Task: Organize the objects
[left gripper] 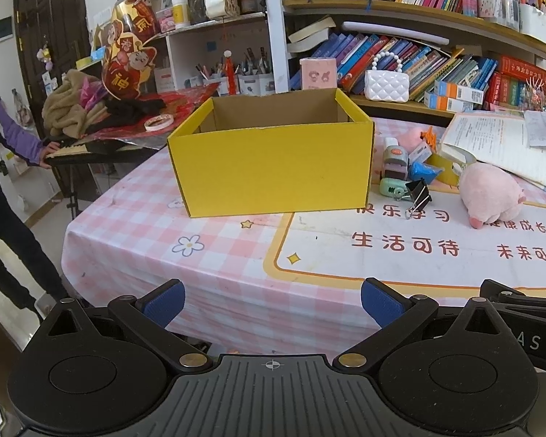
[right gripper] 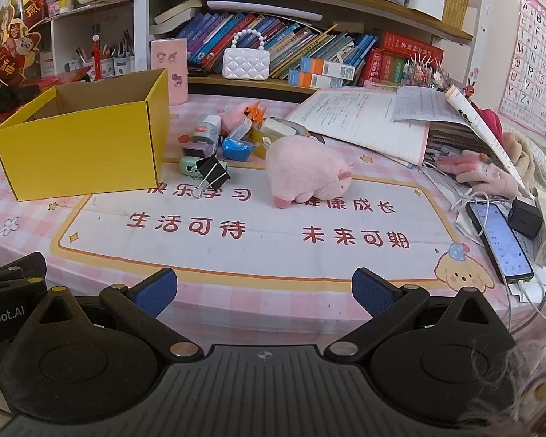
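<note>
An open yellow cardboard box [left gripper: 273, 160] [right gripper: 80, 145] stands on the pink checked tablecloth, empty as far as I can see. To its right lie a pink plush pig [left gripper: 491, 193] [right gripper: 305, 169], a black binder clip [left gripper: 418, 193] [right gripper: 211, 174], a blue packet [right gripper: 236, 149], a small green gadget [right gripper: 189, 165], a grey stamp-like toy [right gripper: 204, 134] and a tape roll [right gripper: 276, 129]. My left gripper [left gripper: 271, 304] hangs open at the table's near edge, facing the box. My right gripper [right gripper: 264, 291] is open too, near the front edge, well short of the pig. Neither holds anything.
Open workbooks [right gripper: 364, 120] and papers pile at the back right. A phone [right gripper: 500, 240] on a charger cable, a power strip and pink gloves [right gripper: 473, 171] lie at the right. Bookshelves [right gripper: 309, 47] back the table. A person [left gripper: 3, 145] stands left, hand on a keyboard.
</note>
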Demonstrator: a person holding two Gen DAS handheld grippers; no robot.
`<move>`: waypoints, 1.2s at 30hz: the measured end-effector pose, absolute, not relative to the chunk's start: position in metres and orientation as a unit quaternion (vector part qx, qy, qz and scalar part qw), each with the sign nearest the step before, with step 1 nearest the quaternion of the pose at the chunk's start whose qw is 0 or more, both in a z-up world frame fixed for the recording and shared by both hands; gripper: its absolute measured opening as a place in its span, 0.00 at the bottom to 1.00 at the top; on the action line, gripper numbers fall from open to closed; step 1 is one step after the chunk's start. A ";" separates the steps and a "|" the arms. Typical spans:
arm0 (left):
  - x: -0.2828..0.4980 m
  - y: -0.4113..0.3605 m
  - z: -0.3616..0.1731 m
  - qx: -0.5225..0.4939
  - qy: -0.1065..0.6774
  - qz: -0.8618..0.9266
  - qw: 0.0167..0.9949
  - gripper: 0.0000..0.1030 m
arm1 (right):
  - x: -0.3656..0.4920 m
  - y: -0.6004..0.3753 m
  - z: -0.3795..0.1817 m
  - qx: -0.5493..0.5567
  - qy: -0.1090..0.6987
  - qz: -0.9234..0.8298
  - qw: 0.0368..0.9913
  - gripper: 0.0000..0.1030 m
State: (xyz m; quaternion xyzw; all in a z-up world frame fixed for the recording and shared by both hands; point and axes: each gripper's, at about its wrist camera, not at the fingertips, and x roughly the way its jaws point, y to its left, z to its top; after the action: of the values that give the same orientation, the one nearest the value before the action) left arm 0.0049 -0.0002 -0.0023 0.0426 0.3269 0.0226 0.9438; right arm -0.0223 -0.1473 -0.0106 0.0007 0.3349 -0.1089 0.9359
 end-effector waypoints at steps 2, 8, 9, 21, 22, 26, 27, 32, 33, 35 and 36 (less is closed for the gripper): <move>0.007 -0.001 -0.003 0.043 0.328 0.021 0.943 1.00 | -0.020 -0.148 -0.011 0.002 0.337 -0.110 0.935 1.00; 0.014 -0.003 -0.005 0.042 0.335 0.016 0.941 1.00 | -0.012 -0.150 -0.012 0.004 0.344 -0.113 0.932 1.00; 0.015 -0.003 -0.005 0.042 0.336 0.016 0.941 1.00 | -0.011 -0.150 -0.013 0.003 0.346 -0.113 0.932 1.00; 0.041 -0.014 -0.010 0.032 0.346 -0.007 0.938 1.00 | 0.014 -0.164 -0.017 0.004 0.356 -0.114 0.927 1.00; 0.045 -0.016 -0.010 0.029 0.348 -0.007 0.937 1.00 | 0.018 -0.166 -0.017 0.002 0.357 -0.113 0.927 1.00; 0.059 -0.025 -0.011 0.017 0.353 -0.003 0.936 1.00 | 0.035 -0.177 -0.017 -0.006 0.358 -0.107 0.928 1.00; 0.063 -0.028 -0.011 0.016 0.353 -0.001 0.935 1.00 | 0.040 -0.179 -0.017 -0.008 0.359 -0.105 0.927 1.00; 0.080 -0.047 -0.009 0.008 0.347 0.003 0.938 1.00 | 0.064 -0.198 -0.018 -0.017 0.361 -0.089 0.928 1.00; 0.082 -0.050 -0.008 0.003 0.345 0.002 0.938 1.00 | 0.068 -0.202 -0.018 -0.018 0.362 -0.084 0.928 1.00; 0.087 -0.054 -0.007 -0.011 0.339 0.004 0.941 1.00 | 0.078 -0.212 -0.017 -0.020 0.358 -0.076 0.930 1.00; 0.090 -0.056 -0.006 -0.018 0.337 0.008 0.941 1.00 | 0.083 -0.217 -0.016 -0.018 0.355 -0.074 0.932 1.00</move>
State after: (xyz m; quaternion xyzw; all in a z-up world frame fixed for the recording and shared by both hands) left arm 0.0901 -0.0562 -0.0064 -0.0182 0.3370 0.0080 0.9413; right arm 0.0834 -0.2175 -0.0163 -0.0180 0.3550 -0.0742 0.9318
